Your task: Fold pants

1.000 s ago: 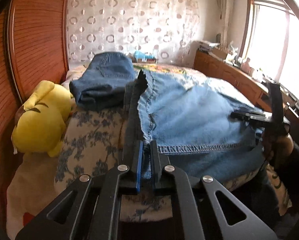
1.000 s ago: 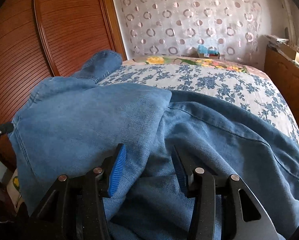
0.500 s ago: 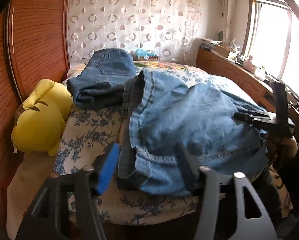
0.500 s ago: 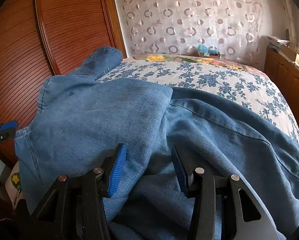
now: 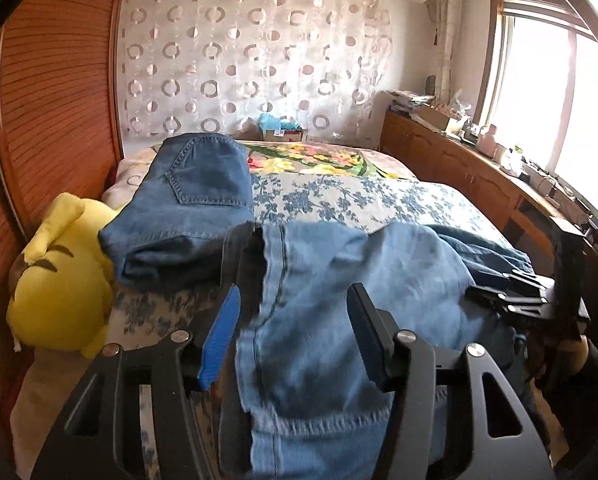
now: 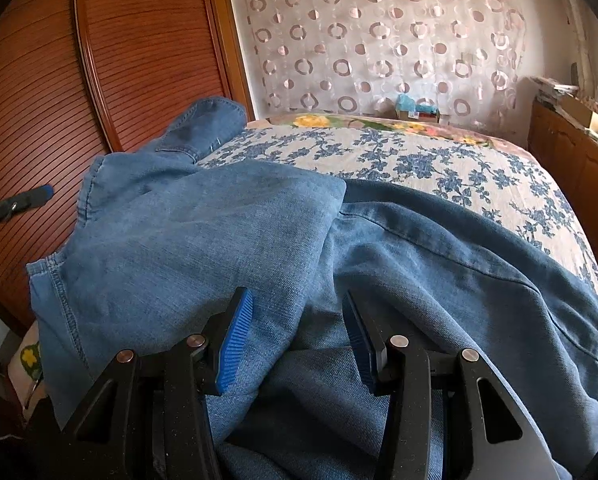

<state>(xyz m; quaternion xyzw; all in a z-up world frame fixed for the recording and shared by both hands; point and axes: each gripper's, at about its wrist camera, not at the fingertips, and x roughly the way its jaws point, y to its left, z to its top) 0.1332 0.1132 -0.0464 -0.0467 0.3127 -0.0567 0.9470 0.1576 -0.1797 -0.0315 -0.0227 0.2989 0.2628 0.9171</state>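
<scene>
Lying between the left claw's (image 5: pixel 293 320) parted jaws, the jeans (image 5: pixel 339 300) hang loose.

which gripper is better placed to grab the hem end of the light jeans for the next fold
Left. The left gripper sits right over the stitched hem of the light jeans, jaws apart around that end after closing slightly. The right gripper hovers open over the bunched middle, away from any edge.
</scene>
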